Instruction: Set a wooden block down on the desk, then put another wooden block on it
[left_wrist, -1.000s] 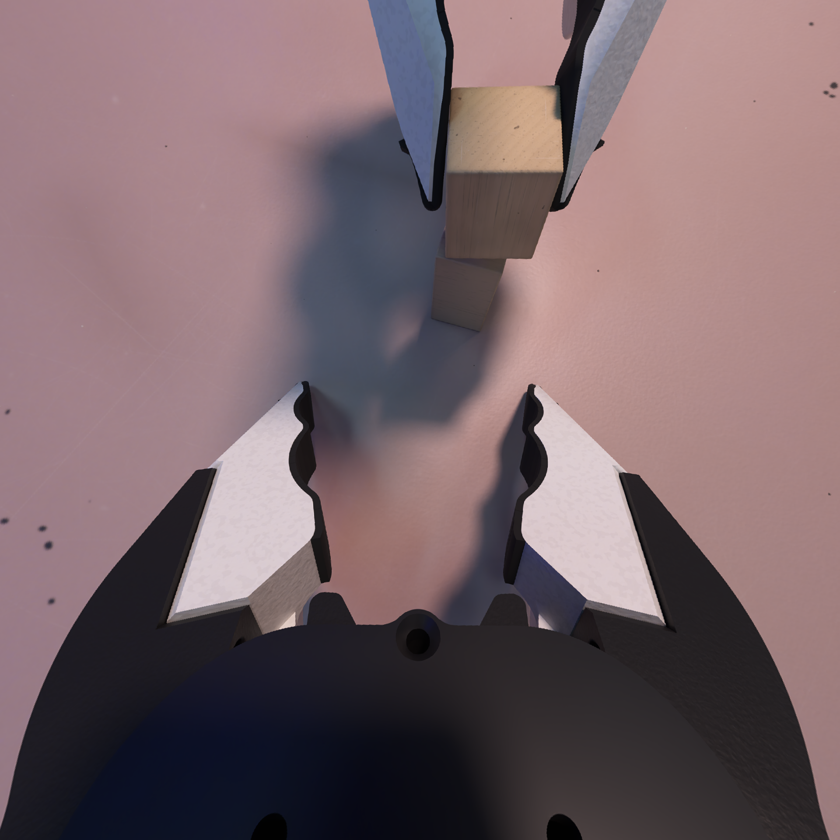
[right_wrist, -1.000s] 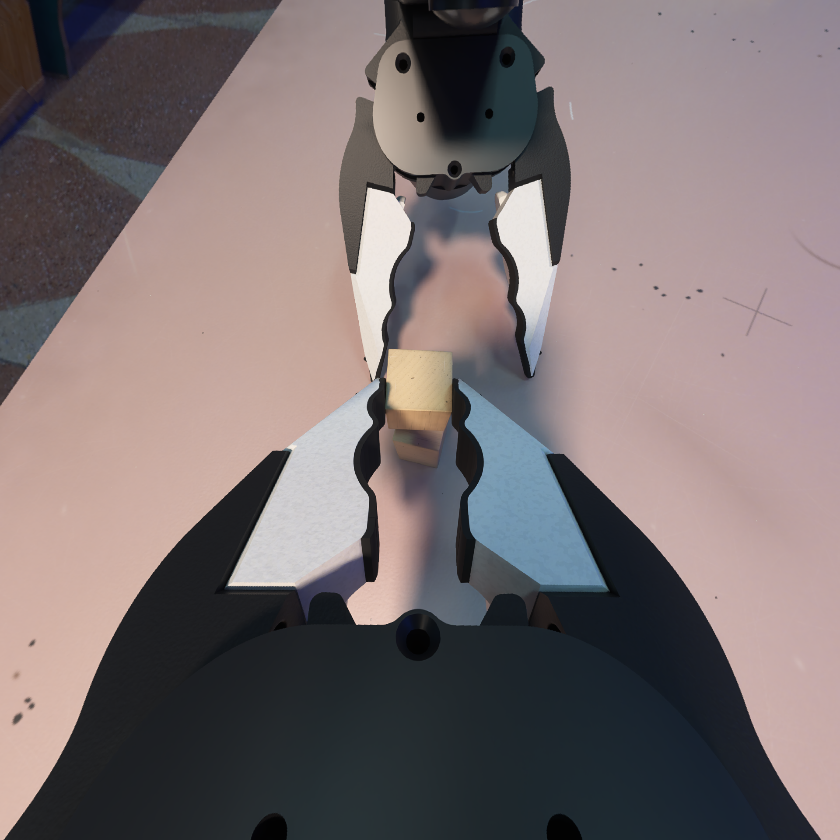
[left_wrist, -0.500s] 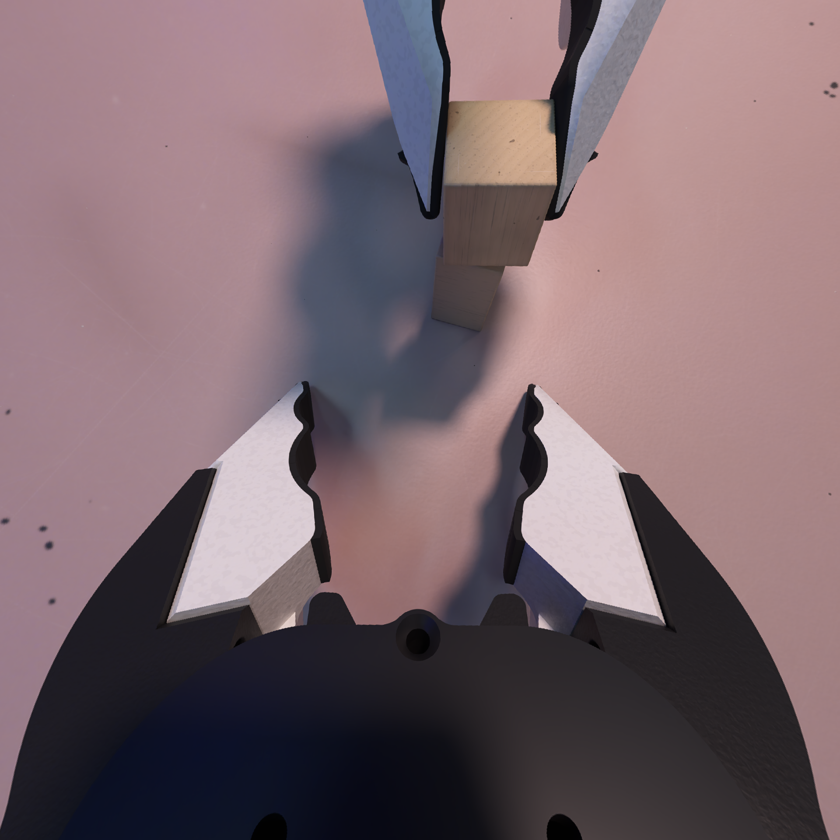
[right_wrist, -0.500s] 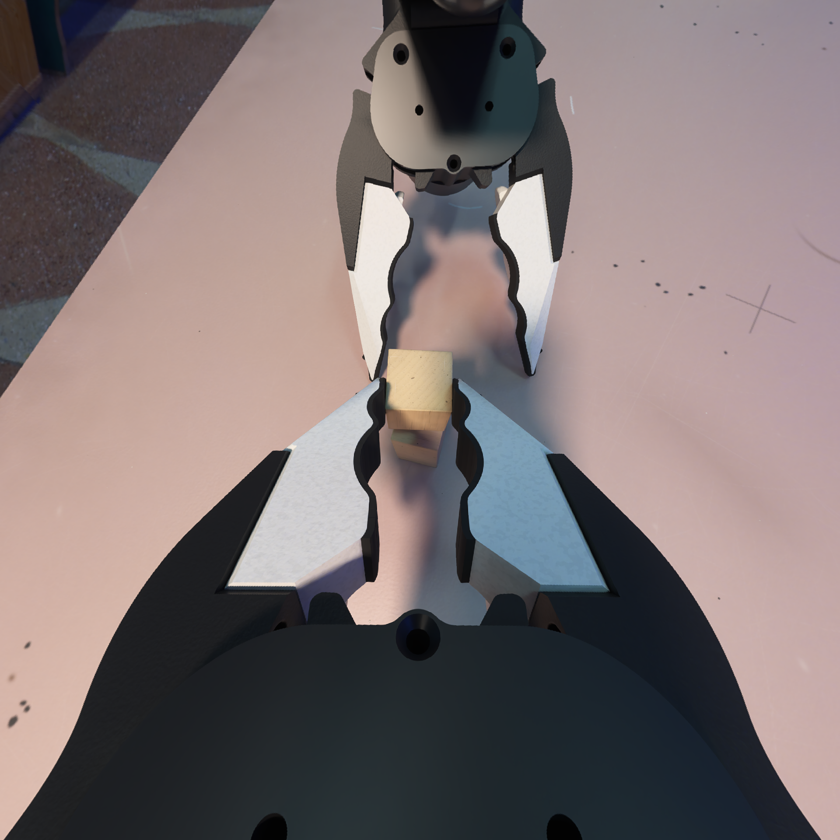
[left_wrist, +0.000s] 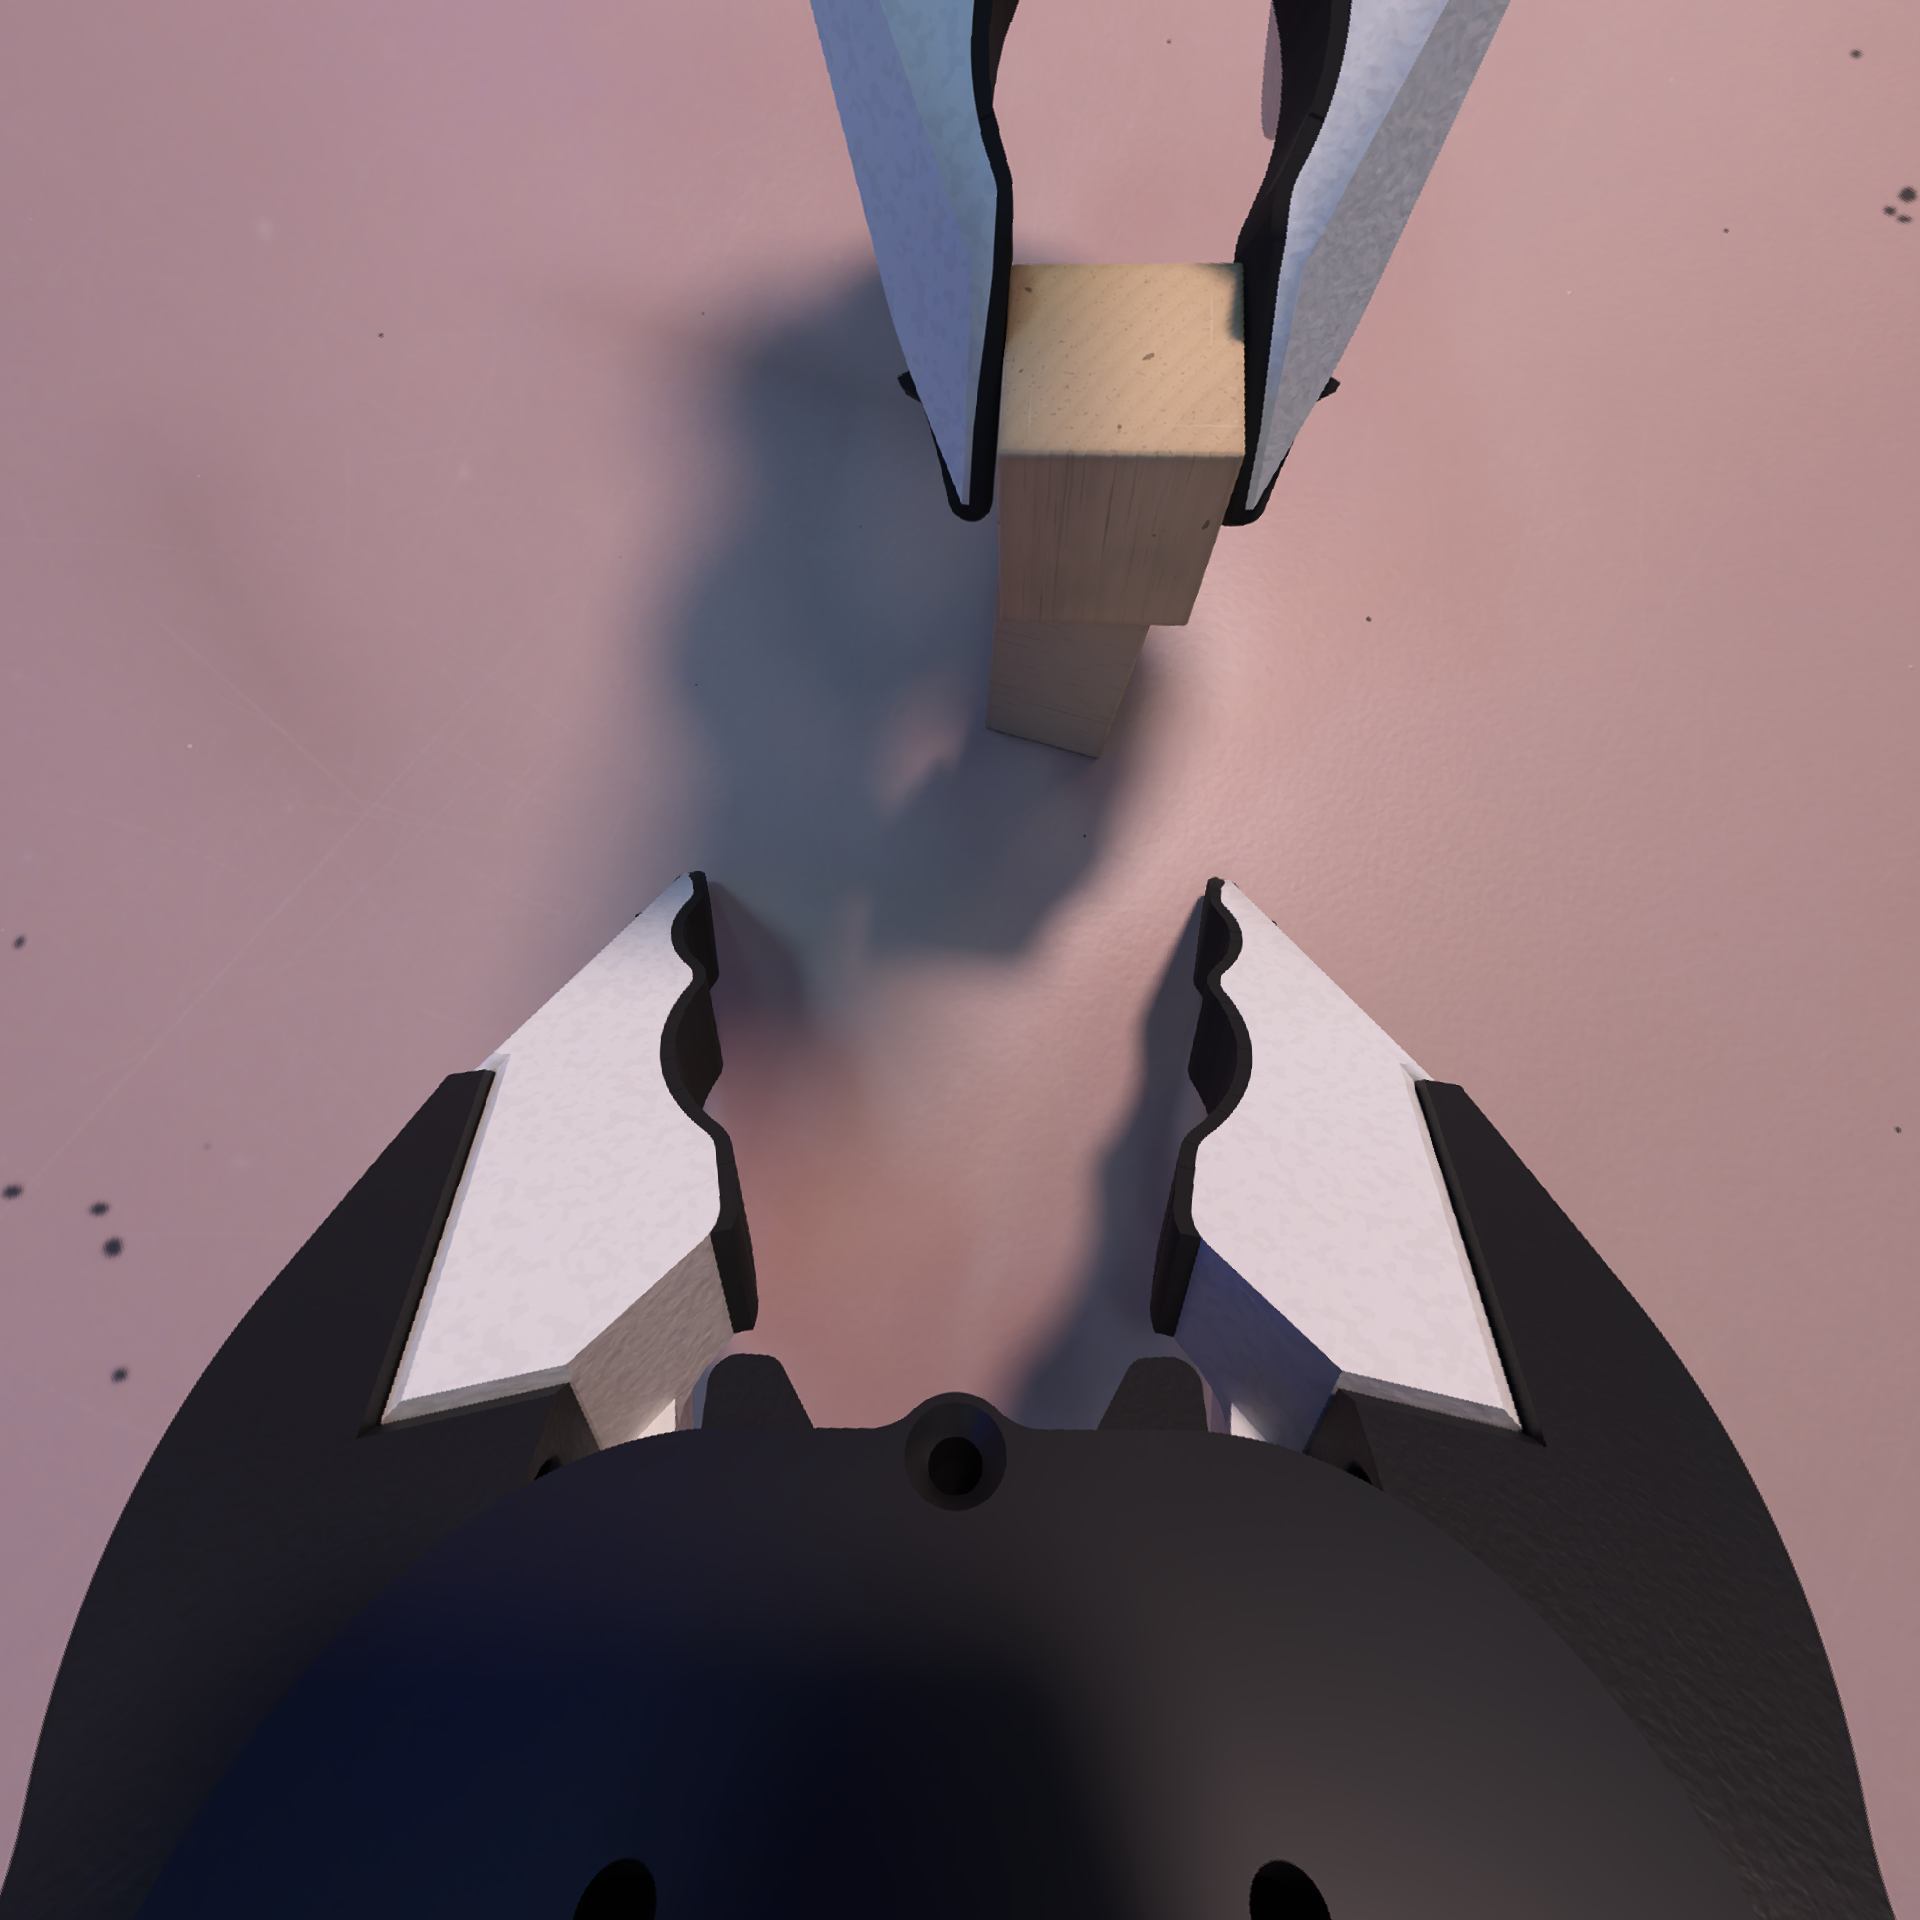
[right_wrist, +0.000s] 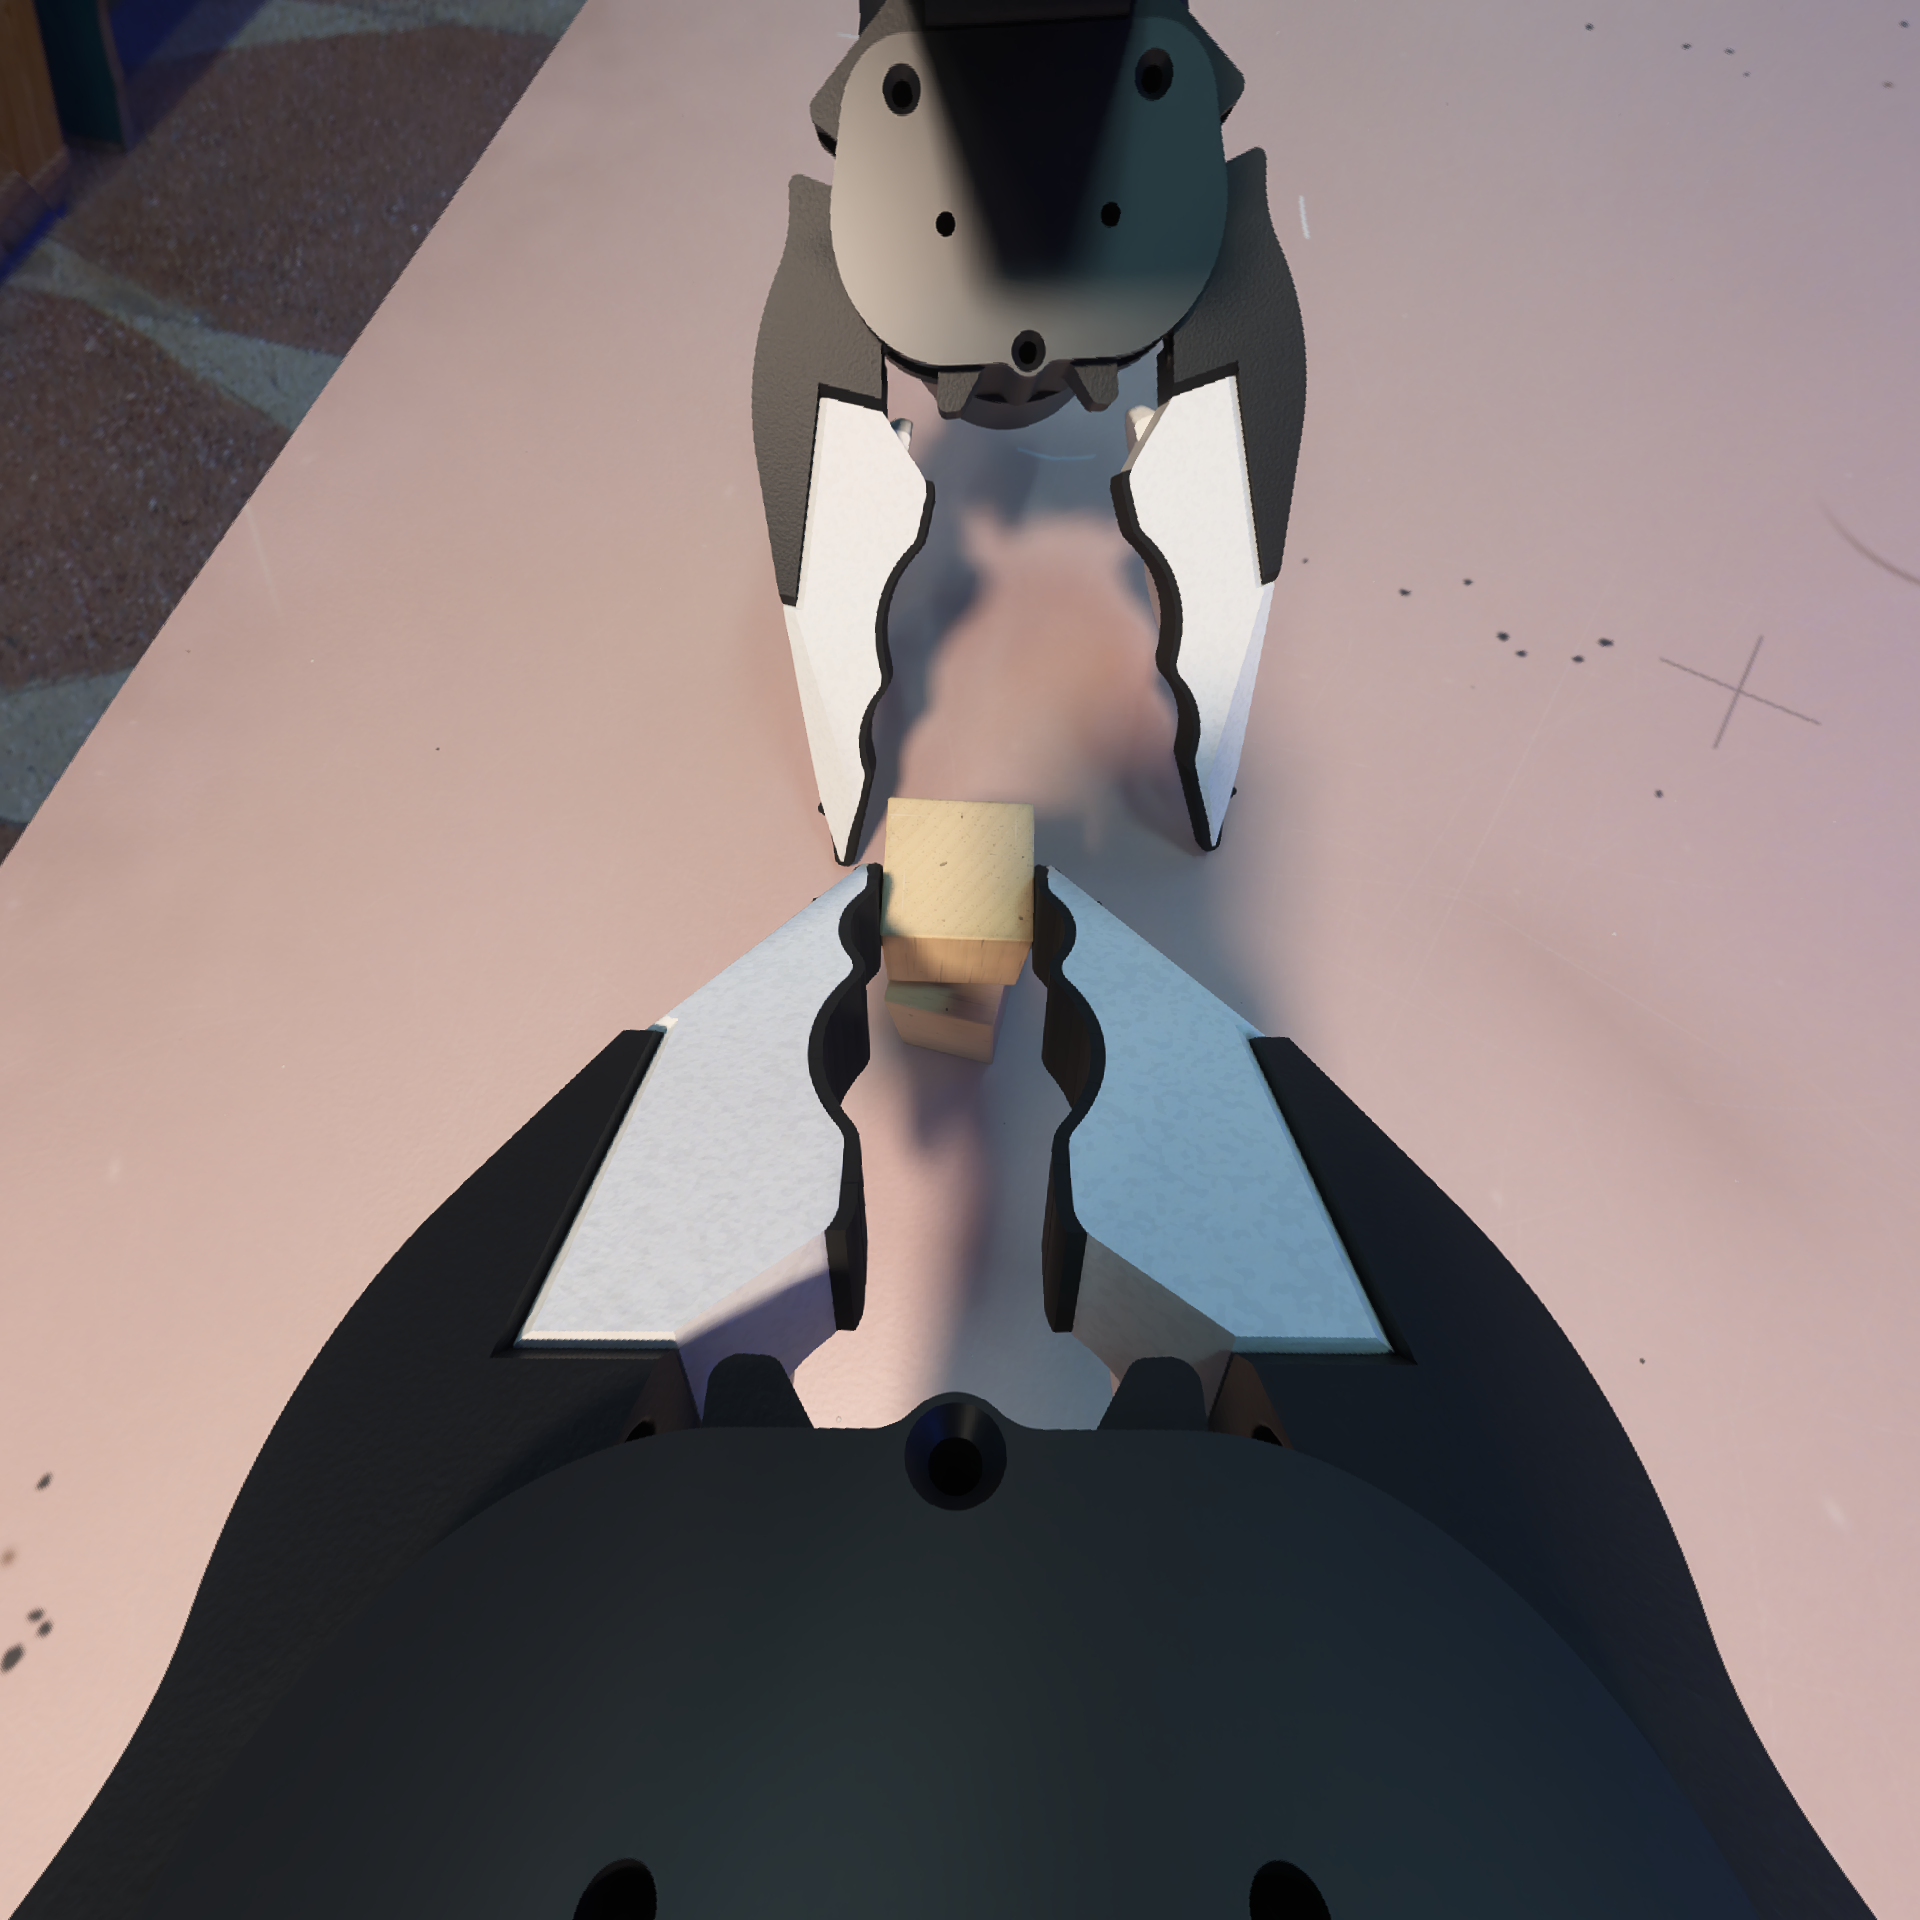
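In the left wrist view the upper wooden block (left_wrist: 1120, 374) at 12 o'clock, pinched by the right hand-held gripper (left_wrist: 1110, 509), has sunk onto the lower wooden block (left_wrist: 1060, 681) on the bench (left_wrist: 312, 520) (the left hand-held gripper (left_wrist: 954, 888) stays spread, empty); in the right wrist view it sits slightly askew, so release seems next.

The right claw (right_wrist: 958, 902) grips the upper wooden block (right_wrist: 958, 868) between its fingertips, over the lower wooden block (right_wrist: 948, 1027) standing on the pink surface (right_wrist: 416, 831). Beyond them, the left claw (right_wrist: 1023, 836) faces it, jaws spread.
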